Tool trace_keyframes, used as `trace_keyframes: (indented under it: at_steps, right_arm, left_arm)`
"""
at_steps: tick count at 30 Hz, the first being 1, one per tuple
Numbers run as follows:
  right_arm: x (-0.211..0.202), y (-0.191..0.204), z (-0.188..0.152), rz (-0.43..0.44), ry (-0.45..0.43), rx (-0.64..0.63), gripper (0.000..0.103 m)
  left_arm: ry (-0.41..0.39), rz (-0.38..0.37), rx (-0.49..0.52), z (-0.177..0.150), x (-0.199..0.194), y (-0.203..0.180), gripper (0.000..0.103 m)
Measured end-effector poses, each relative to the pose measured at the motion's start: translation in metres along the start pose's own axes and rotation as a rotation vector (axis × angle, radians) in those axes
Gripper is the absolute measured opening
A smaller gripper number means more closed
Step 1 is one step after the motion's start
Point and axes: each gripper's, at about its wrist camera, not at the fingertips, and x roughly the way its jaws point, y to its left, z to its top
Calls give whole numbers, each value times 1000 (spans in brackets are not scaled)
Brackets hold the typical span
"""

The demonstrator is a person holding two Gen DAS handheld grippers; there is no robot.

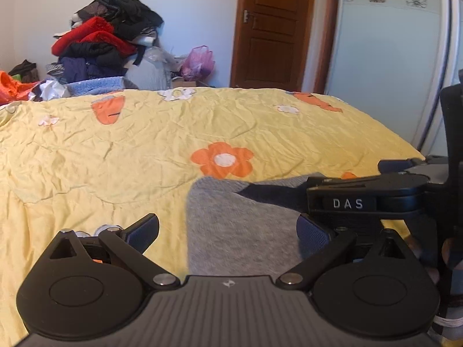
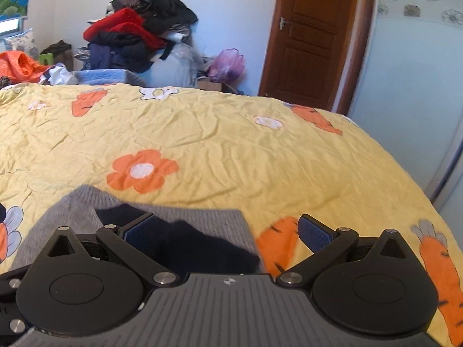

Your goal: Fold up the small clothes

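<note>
— How are the two grippers seen to be set?

— The left gripper point(image 1: 228, 232) is spread wide, nothing held between its blue pads; the right gripper point(image 2: 225, 232) is spread just as wide and is likewise empty. In the left wrist view, the right gripper's black body is seen just beside the left one, over the garment's right part.

— And the task's thing?

— One grey knitted garment point(image 1: 237, 231) is laid flat on the yellow quilt point(image 1: 115, 159), directly beneath both grippers. A dark patch is seen on it, which may be shadow or darker fabric; it cannot be told.

— What is counted around it?

— One orange flower print point(image 1: 222, 159) is seen just beyond the garment, and carrot prints point(image 2: 442, 269) are scattered over the quilt. Behind the bed, one heap of clothes point(image 1: 107, 31) is piled against the wall, a purple plastic bag point(image 1: 198, 62) is set near it, its contents not discernible, and one brown door point(image 1: 272, 29) is shut.
</note>
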Motion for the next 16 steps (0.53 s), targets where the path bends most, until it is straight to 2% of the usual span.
trace_keyframes:
  at_steps: [4,7,16]
  right_arm:
    - [12,5,8,-10,-3,33,103]
    - [16,9,12,49,-8,33,103]
    - [15,15,10,118,-26,10,103]
  left_arm:
    - [7,13,-17,3,3,8,102]
    - [11,12,-24,4,4,12,102]
    - [42,3,-20,-2,13,6,102]
